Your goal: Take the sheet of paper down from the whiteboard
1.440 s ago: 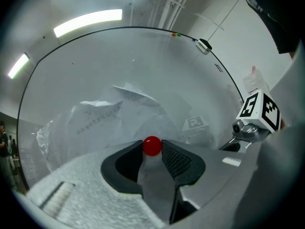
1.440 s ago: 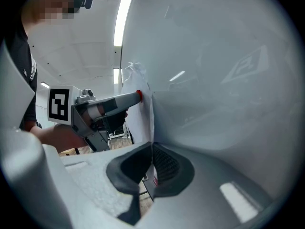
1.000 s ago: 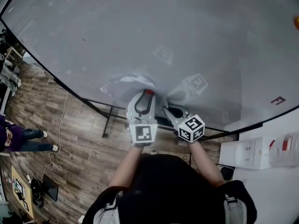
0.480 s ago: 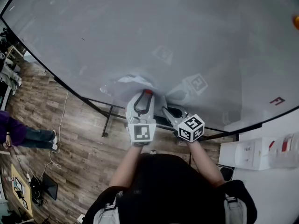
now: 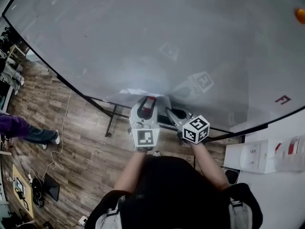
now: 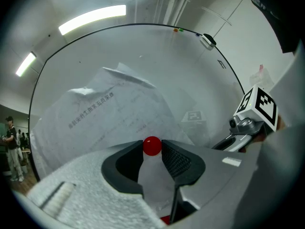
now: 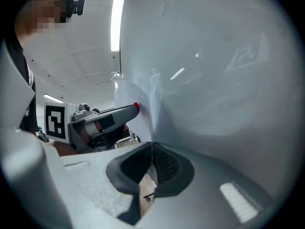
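Note:
A creased sheet of paper [image 6: 112,111] with printed lines hangs loosely in front of the big whiteboard [image 5: 143,42]. In the head view only its top fold [image 5: 136,92] shows above the grippers. My left gripper [image 5: 148,100] is shut on a small red round magnet [image 6: 152,146], pinched between its jaw tips just in front of the sheet. My right gripper [image 7: 152,150] is shut on the sheet's side edge [image 7: 153,113], close against the board. Both grippers sit side by side near the board's lower edge.
The whiteboard's dark stand legs [image 5: 112,120] rest on a wood floor. A person [image 5: 21,130] stands far left. A white cabinet [image 5: 267,156] is at the right. An orange magnet [image 5: 300,15] and a small red mark [image 5: 282,100] are on the board's right part.
My left gripper has come down and away from the board with the red magnet. The paper has sagged lower with it. The right gripper has stayed put.

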A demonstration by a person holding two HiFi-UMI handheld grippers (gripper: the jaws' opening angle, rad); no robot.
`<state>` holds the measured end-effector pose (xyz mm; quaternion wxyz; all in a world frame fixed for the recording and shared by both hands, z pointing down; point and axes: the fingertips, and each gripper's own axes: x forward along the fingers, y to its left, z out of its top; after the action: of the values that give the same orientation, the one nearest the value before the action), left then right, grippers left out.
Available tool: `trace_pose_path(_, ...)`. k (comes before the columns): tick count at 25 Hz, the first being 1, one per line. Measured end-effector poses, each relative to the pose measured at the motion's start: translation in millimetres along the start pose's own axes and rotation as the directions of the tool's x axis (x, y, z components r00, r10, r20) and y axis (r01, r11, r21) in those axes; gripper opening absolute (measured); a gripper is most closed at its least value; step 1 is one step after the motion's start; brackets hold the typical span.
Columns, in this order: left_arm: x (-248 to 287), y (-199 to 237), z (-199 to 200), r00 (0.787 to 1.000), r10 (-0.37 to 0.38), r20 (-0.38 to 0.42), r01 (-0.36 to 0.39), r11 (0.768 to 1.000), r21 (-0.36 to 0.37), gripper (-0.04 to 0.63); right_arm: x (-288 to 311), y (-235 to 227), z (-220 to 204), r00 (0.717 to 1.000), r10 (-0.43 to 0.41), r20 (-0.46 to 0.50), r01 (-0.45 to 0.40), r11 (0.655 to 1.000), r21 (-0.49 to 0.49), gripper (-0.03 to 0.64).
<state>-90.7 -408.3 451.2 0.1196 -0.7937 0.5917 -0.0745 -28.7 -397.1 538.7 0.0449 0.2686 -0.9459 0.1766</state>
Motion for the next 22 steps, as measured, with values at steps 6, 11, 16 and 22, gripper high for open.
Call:
trace_pose_path(6,-18,-11,-10,0.999,0.004,-0.049,-0.005,1.000,-0.009,0.130,-15,10,-6,0.999,0.033,0.017,-0.034,0.996,0.086,0.004)
trace_pose_path(11,-43,-35,-19,0.996,0.005,-0.088,-0.008,1.000,-0.026,0.130,-37,19,-10,0.999,0.041,0.024,-0.043,0.993,0.112,0.004)
trace_pose_path(16,-73,-55,-21,0.993,0.028,-0.115,-0.031,0.999,-0.029,0.130,-63,26,-25,0.999,0.039,0.009,-0.040,0.993,0.109,0.003)
trace_pose_path(22,-118,-66,-19,0.987,0.077,-0.141,-0.080,0.997,-0.021,0.130,-90,44,-34,0.999,0.031,-0.018,-0.031,0.999,0.021,0.004)
